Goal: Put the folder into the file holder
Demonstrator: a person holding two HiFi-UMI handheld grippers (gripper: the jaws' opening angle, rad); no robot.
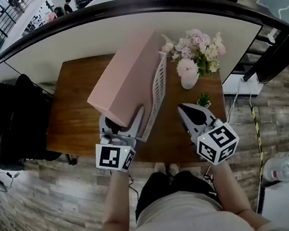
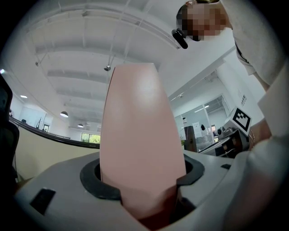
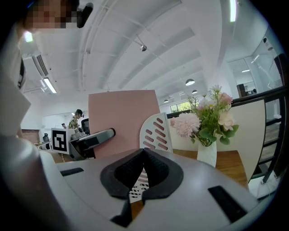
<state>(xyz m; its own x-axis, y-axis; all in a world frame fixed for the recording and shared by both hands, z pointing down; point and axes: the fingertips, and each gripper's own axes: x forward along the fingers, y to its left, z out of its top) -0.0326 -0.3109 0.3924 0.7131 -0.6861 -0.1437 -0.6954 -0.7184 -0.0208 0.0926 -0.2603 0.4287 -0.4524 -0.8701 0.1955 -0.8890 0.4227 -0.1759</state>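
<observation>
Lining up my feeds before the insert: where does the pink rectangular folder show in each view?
Head view: pink rectangular folder centre, tilted, lower end in the left gripper.
Left gripper view: fills the centre, clamped between the jaws.
Right gripper view: centre-left, upright.
Shared landmark: white slotted plastic file holder, right of the folder in head and right gripper views; absent from the left gripper view.

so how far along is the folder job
Done: the left tongs grip the pink box-shaped folder. In hand: it tilts against the white slotted file holder. Left: seating it inside and letting go. Beside it, the right tongs are shut and empty.
</observation>
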